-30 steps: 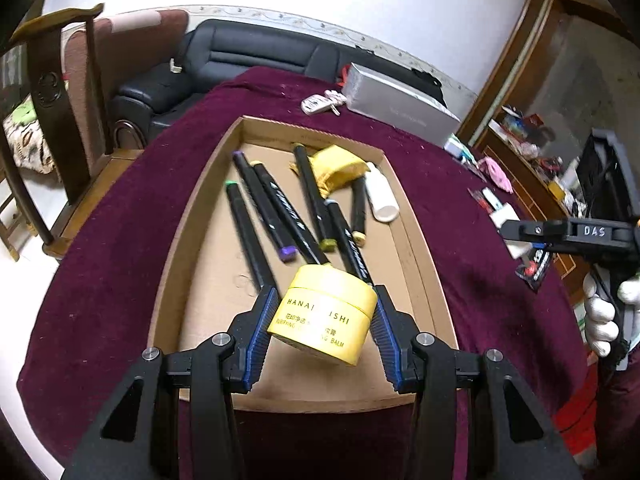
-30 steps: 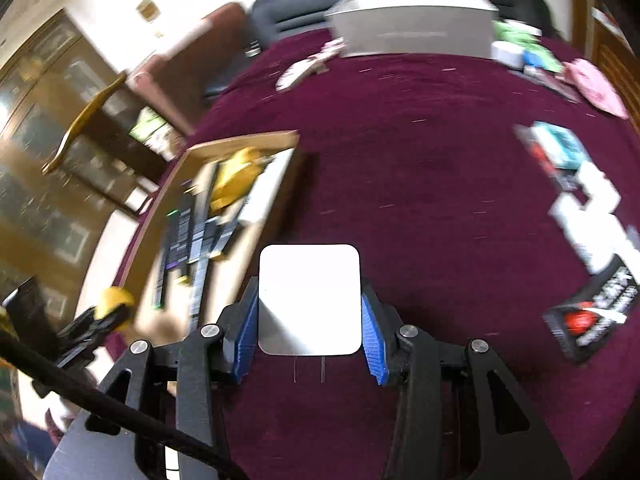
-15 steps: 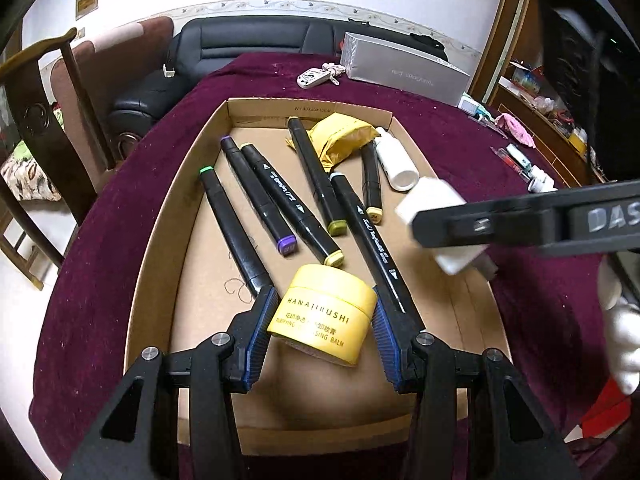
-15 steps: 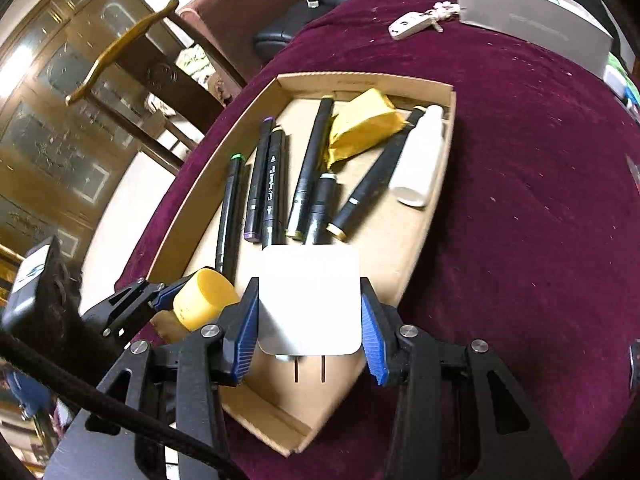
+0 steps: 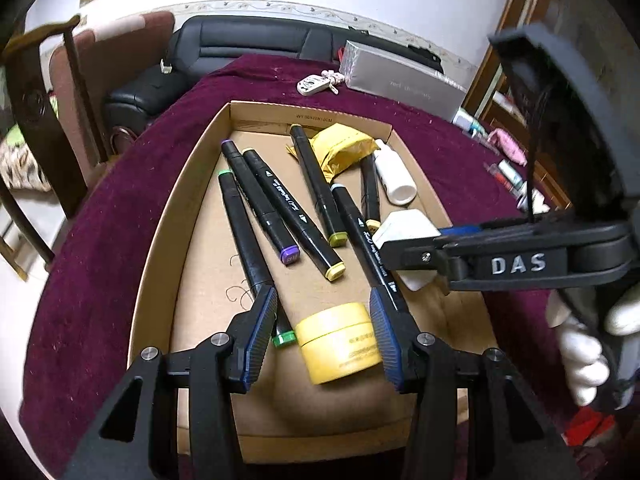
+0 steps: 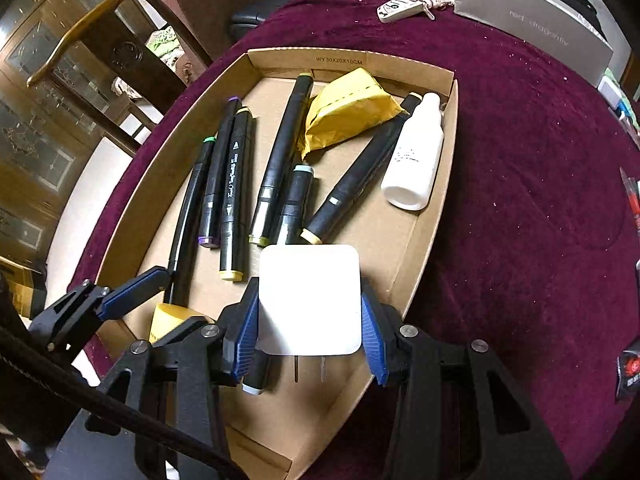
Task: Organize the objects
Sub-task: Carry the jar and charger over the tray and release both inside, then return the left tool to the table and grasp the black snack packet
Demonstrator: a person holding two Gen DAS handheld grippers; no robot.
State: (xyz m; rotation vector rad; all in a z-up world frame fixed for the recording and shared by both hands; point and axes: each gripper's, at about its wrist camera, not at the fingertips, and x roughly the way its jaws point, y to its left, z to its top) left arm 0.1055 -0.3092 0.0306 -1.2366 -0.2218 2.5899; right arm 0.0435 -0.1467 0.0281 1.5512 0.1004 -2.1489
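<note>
Below, right fingers (image 6: pixel 310 336) clamp the white charger (image 6: pixel 310 300) — prongs toward the camera; left fingers (image 5: pixel 324 340) bracket the yellow jar (image 5: pixel 338 342).

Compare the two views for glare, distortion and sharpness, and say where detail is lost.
Left wrist view: sharp, fisheye bows the brown cardboard tray; print on the yellow round jar is blurred. Right wrist view: sharp too, but the white square charger plug is overexposed, its face blank; tray edges curve strongly.
</note>
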